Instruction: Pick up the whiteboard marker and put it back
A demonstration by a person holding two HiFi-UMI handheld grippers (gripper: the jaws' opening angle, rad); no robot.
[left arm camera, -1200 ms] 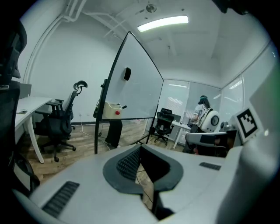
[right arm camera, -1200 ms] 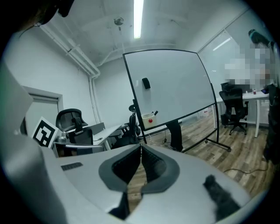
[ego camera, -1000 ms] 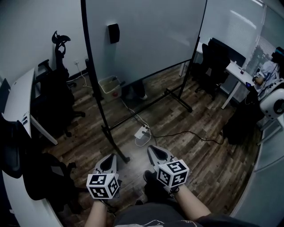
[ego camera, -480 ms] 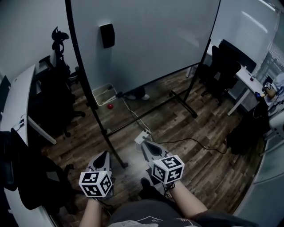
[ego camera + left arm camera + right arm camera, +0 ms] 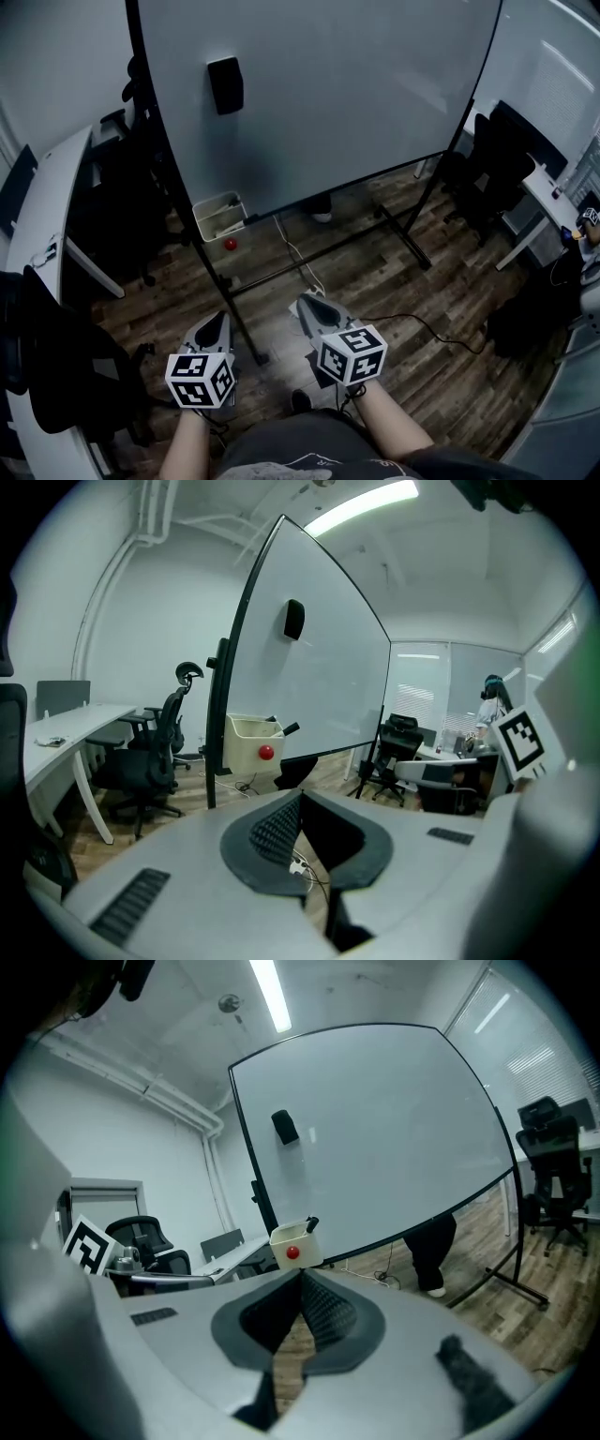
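A black whiteboard marker (image 5: 285, 730) (image 5: 311, 1224) sticks up out of a white basket (image 5: 217, 216) (image 5: 251, 738) (image 5: 292, 1239) that hangs on the left post of the rolling whiteboard (image 5: 347, 84). On the basket's front is a red round spot (image 5: 230, 244). A black eraser (image 5: 226, 84) clings to the board. My left gripper (image 5: 214, 328) (image 5: 298, 794) and right gripper (image 5: 309, 307) (image 5: 302, 1274) are held side by side low in front of the board, well short of the basket. Both are shut with nothing between the jaws.
The board's black stand foot (image 5: 246, 328) runs along the wood floor between my grippers. A cable (image 5: 441, 333) trails across the floor at right. A white desk (image 5: 42, 225) and dark chairs stand at left, more chairs (image 5: 506, 159) at right. Someone's shoe (image 5: 322, 216) shows behind the board.
The whiteboard and its basket have come nearer and larger in the head view. Both grippers have travelled forward towards the board, staying shut and side by side.
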